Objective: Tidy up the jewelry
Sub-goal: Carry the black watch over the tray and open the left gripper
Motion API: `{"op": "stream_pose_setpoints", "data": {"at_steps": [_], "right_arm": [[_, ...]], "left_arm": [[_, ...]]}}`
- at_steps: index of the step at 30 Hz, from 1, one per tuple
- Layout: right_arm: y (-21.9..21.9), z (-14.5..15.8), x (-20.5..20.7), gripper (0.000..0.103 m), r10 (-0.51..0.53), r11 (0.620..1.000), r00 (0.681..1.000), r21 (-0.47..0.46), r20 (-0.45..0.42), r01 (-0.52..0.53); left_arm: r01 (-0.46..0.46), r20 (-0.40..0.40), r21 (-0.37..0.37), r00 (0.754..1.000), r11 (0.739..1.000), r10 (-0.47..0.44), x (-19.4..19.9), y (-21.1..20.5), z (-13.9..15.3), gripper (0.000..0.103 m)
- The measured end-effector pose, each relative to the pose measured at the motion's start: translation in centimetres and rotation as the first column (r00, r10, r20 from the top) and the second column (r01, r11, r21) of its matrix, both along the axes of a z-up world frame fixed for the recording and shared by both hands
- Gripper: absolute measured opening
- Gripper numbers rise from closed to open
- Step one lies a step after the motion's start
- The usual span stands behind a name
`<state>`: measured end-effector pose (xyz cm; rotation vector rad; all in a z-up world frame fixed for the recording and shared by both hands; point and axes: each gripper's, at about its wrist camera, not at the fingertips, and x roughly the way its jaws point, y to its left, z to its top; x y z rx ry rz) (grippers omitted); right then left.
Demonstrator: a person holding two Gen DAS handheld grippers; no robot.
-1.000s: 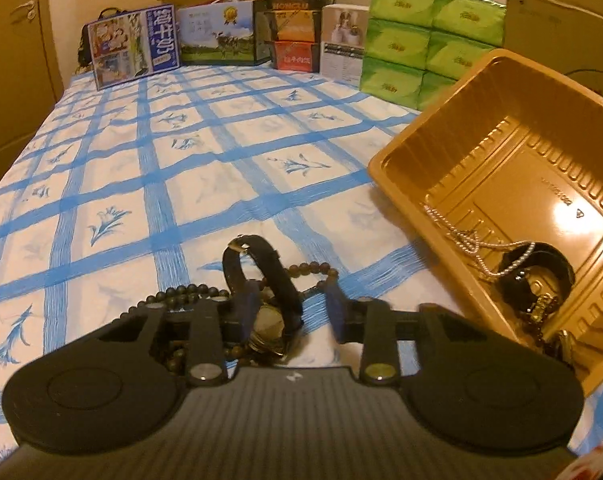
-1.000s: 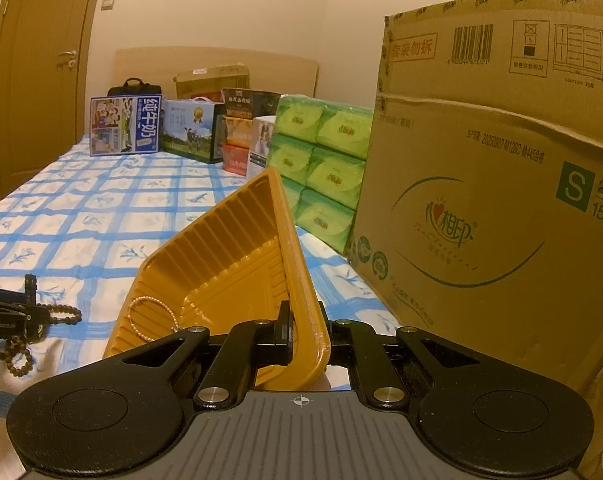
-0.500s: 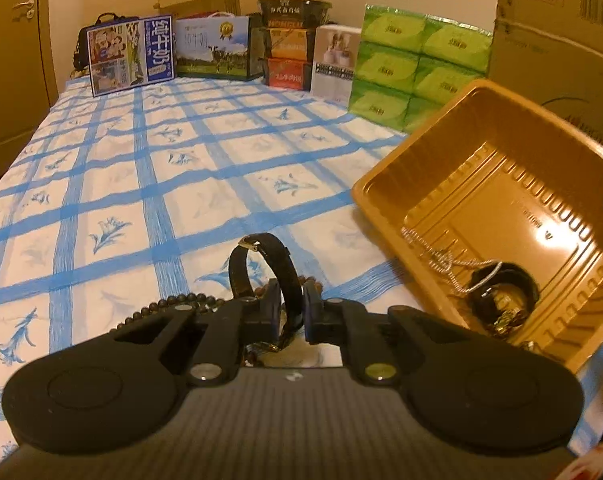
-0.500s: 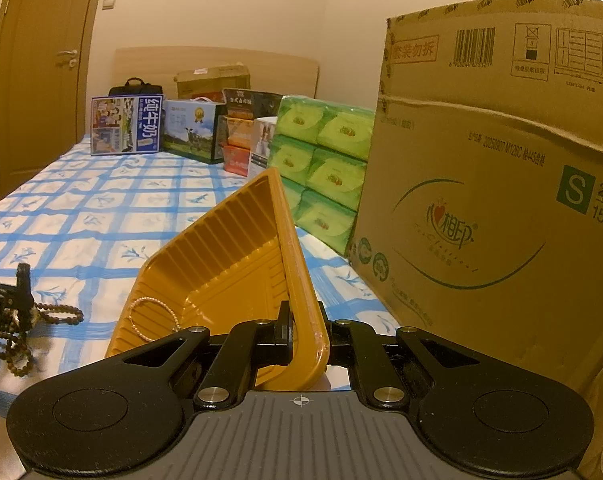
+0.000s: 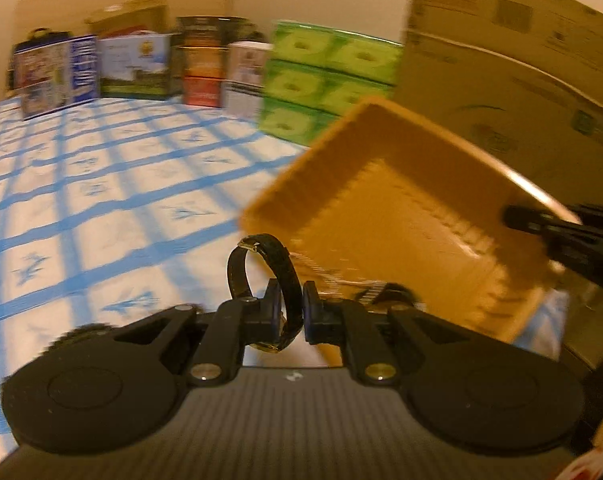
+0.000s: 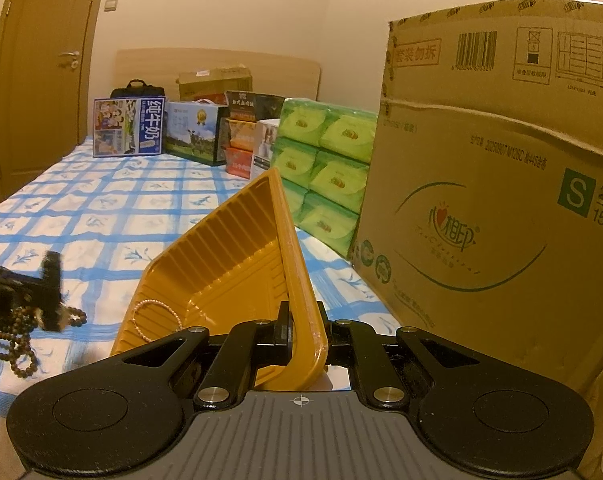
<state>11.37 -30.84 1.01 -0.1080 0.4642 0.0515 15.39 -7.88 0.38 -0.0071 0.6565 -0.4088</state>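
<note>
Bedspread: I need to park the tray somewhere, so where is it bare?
The checked bedspread lies bare between the boxes by the headboard and the tilted tray. Crowded: brown beads near left, cartons along the right.

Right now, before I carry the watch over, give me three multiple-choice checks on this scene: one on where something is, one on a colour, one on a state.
1. Where is the pearl strand?
A. Inside the tilted tray
B. On the bedsheet beside the wooden beads
C. On top of the cardboard box

2. What colour are the stacked tissue packs next to the cardboard box?
A. Red
B. Green
C. White

3. What is the right gripper doing?
A. Hanging open above the sheet
B. Shut on the tray's rim
C. Shut on the bead string

Answers:
1 A: the pearl strand lies against the ribbed inner wall of the tray.
2 B: the tissue packs beside the cardboard box are green.
3 B: the right gripper clamps the tray's near rim, holding it tipped, while the left gripper pinches the black watch.
</note>
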Motion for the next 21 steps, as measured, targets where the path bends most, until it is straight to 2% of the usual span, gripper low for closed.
{"op": "stream_pose_setpoints", "data": {"at_steps": [5,12,21], "right_arm": [[0.0,0.0,-0.1,0.009,0.000,1.000,1.000,0.003,0.001,0.000],[0.0,0.1,-0.1,0.009,-0.002,1.000,1.000,0.009,0.001,0.002],[0.0,0.1,-0.2,0.009,-0.003,1.000,1.000,0.013,0.001,0.003]], "left_arm": [[0.130,-0.016,-0.034,0.991,0.991,-0.130,-0.2,-3.1,0.1,0.009],[0.289,-0.016,-0.039,0.957,0.957,-0.290,-0.3,-6.7,0.4,0.009],[0.371,-0.019,-0.014,0.929,0.929,-0.371,-0.5,-8.9,-0.4,0.010]]}}
